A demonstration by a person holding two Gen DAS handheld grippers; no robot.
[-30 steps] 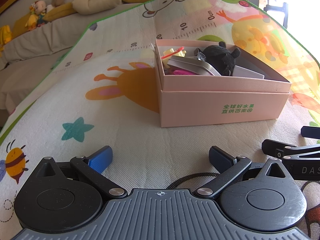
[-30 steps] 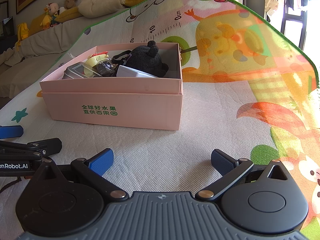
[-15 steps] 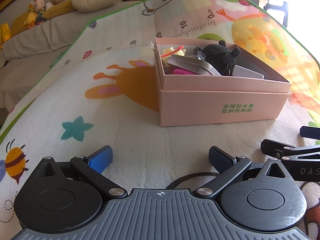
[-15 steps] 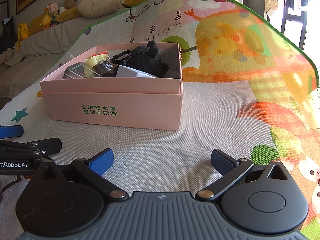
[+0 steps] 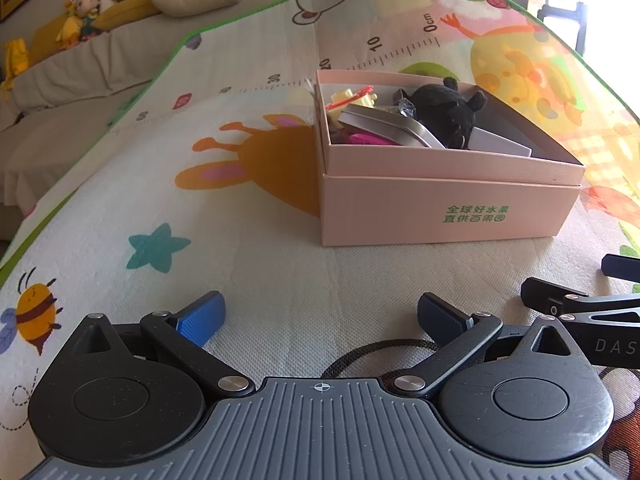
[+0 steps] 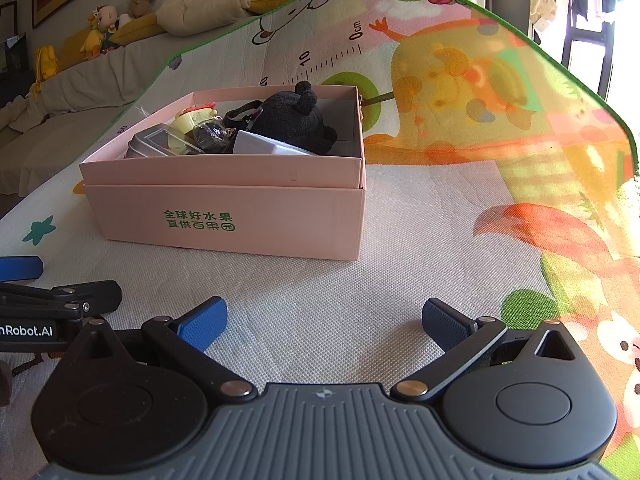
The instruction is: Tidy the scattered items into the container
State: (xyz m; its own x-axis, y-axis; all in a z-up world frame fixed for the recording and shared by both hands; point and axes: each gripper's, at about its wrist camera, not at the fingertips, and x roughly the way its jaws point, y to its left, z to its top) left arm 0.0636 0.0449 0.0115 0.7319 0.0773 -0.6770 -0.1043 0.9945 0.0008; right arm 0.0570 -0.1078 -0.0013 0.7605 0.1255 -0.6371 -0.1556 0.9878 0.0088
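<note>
A pink cardboard box (image 5: pixel 448 208) (image 6: pixel 240 216) with green lettering stands on the play mat. Inside lie a black plush toy (image 5: pixel 444 114) (image 6: pixel 292 120), a silver tin (image 5: pixel 388 130) (image 6: pixel 150 146), a yellow toy (image 5: pixel 352 98) (image 6: pixel 192 120), a pink item (image 5: pixel 364 140), a white-grey flat piece (image 5: pixel 500 144) (image 6: pixel 264 146) and a crumpled clear wrapper (image 6: pixel 210 136). My left gripper (image 5: pixel 320 316) rests low on the mat in front of the box, open and empty. My right gripper (image 6: pixel 322 322) sits beside it, also open and empty. Each gripper's tip shows at the edge of the other's view.
The colourful play mat (image 5: pixel 248 168) (image 6: pixel 440 208) has a green border and a printed ruler. A grey-covered sofa (image 5: pixel 80 64) with stuffed toys (image 6: pixel 100 28) and cushions lies behind. A black cord (image 5: pixel 376 354) loops under my left gripper. Bright window at far right.
None of the objects moved. The left wrist view has drifted very slightly; both grippers stay open in front of the box.
</note>
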